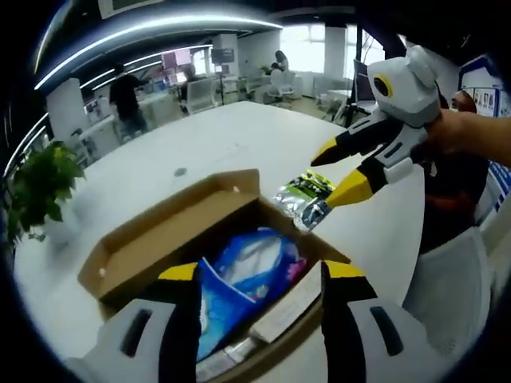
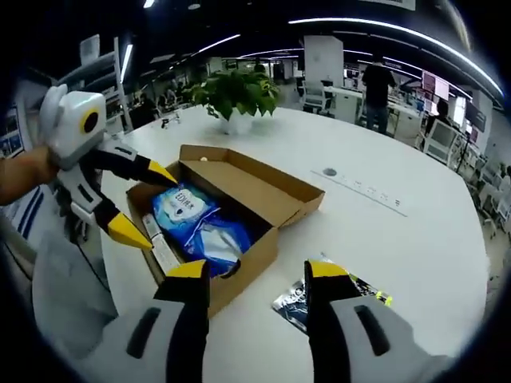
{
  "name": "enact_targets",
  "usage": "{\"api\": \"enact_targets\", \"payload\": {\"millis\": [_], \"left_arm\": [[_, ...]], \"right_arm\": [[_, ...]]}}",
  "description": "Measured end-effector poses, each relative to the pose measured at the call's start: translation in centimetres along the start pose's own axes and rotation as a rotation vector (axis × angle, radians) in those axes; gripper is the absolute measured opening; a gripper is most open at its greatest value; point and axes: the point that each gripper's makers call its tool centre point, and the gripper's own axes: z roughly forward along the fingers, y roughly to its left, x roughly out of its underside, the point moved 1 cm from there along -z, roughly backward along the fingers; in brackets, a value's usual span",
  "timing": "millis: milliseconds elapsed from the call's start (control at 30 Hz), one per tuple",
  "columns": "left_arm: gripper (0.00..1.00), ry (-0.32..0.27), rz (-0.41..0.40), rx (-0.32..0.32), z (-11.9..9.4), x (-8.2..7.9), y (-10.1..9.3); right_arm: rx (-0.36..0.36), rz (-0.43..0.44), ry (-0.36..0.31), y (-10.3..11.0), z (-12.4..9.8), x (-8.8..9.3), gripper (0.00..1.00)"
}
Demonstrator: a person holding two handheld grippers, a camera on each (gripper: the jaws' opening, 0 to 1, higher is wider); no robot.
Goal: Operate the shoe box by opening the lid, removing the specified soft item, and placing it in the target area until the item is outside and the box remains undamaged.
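Shoe box [image 2: 239, 215] open, lid flap folded back, mid-table [image 2: 399, 239]. One blue soft pack [image 2: 196, 227] inside. One silver-green packet [image 1: 307, 199] lies on table beside box. Right gripper [image 1: 339, 171] jaws spread, empty, lower tip at packet, held level by a hand [image 1: 471, 136]. Left gripper [image 2: 148, 203] jaws wide, empty, tips over box's end wall. One potted plant [image 2: 235, 96] at far edge.

White table [image 2: 415, 239], potted plant [image 2: 233, 94], ceiling light strips [image 1: 144, 32], office desks [image 2: 351, 100].

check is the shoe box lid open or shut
Open: the shoe box lid is folded back, showing the blue soft packs still inside.
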Motion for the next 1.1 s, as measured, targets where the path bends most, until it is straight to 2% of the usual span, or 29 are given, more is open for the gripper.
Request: {"api": "enact_targets", "payload": {"millis": [467,1100], "left_arm": [[0.62,-0.015,-0.051,-0.054,-2.6,1.8,2.4],[0.62,-0.029,-0.116,-0.139,-5.5,3.9,6.7]], "right_arm": [[-0.109,-0.026,-0.029,3.5,2.5,-1.6,0.47],[-0.183,-0.037,0.01,6.4,7.0,-1.3,0.42]]}}
